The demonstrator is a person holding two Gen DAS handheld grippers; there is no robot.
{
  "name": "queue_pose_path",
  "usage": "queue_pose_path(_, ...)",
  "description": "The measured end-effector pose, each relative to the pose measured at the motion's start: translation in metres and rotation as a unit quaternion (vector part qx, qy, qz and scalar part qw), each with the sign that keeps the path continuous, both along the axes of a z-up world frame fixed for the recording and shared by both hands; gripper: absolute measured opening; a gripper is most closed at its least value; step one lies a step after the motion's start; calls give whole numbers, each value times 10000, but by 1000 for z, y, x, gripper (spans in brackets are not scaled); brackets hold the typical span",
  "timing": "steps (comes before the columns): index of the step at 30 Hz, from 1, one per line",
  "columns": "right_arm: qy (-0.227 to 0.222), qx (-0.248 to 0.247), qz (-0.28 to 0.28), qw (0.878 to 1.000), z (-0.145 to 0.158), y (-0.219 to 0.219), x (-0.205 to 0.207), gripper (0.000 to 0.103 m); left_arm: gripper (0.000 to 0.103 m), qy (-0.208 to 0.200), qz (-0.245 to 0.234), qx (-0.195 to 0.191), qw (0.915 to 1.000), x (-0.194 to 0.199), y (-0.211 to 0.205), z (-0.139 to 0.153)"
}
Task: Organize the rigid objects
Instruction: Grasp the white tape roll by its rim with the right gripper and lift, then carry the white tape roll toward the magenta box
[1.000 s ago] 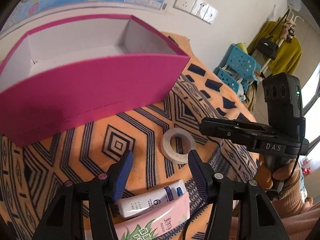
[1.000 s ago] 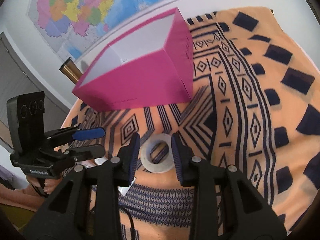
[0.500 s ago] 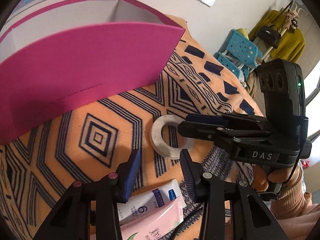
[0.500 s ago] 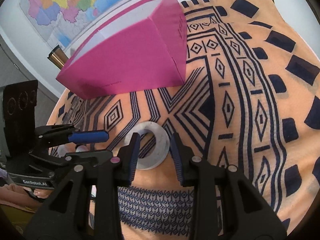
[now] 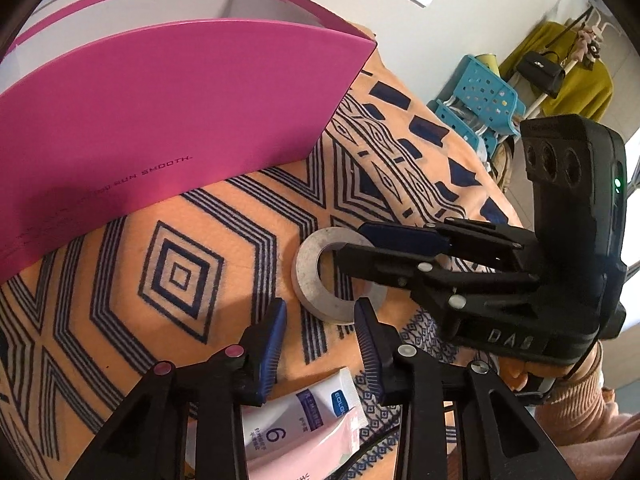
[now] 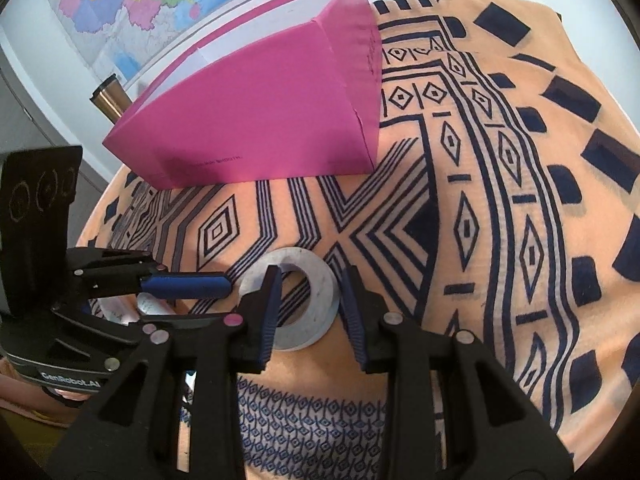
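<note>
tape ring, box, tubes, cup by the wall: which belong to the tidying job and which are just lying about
Job:
tape ring, between the right gripper fingers
pink box
white tube
pink tube

Lying about:
bronze cup
wall map
blue stool

The pink box [image 5: 168, 112] is showing "RUN SMOOTH." in small dark letters low on its side. The right claw [image 5: 352, 254] is carrying "DAS" in raised letters on its black body; the left claw [image 6: 224, 286] is reading "GenRobot.AI". The white tube [image 5: 296, 416] is bearing a large "6" and a blue tag starting "EOLG"; its other print is staying too small to read.
</note>
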State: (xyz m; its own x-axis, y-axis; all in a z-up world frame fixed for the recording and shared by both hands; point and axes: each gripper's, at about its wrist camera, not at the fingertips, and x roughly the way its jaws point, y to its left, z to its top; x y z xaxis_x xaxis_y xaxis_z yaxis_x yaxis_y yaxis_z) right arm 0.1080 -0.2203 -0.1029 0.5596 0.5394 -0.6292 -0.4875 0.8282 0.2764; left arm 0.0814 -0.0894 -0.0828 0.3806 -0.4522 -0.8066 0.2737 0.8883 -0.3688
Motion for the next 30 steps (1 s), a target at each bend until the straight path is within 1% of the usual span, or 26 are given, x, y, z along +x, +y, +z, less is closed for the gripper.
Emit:
queue_pose_path(2, -74, -153, 8, 9999, 0, 4, -2, 34, 34, 6, -4, -6, 10000, 1, -1, 0)
queue_pose_path(4, -170, -354, 1, 9992, 0, 9, -4, 31, 33, 8, -22, -21, 10000, 2, -2, 0)
queue_pose_path(7, -251, -504, -39, 9984, -1, 12, -4, 28, 33, 12, -39, -30, 10000, 3, -5, 0)
queue_pose_path(11, -311, -625, -115, 9975, -2, 12, -5, 19, 33, 3, -89, -12, 10000, 3, -10, 0)
queue_pose_path(13, -315, -614, -122, 9975, -2, 12, -5, 18, 33, -20, -94, 38, 9999, 2, -11, 0)
queue_pose_path(17, -345, -632, -166, 9973, -2, 12, -8, 18, 33, -9, -76, -20, 10000, 2, -9, 0)
queue_pose_path(21, -360, -564, -162, 9976, 2, 10, -12, 18, 33, -106, -96, -47, 9999, -2, -8, 6)
queue_pose_path(24, -426, -512, -136, 9977, 8, 9, -16, 18, 33, -238, -73, -3, 9997, -6, -5, 14)
queue_pose_path(30, -785, -498, -96, 9956, 34, 12, -27, 18, 33, -568, -24, -57, 9984, -12, 4, 41)
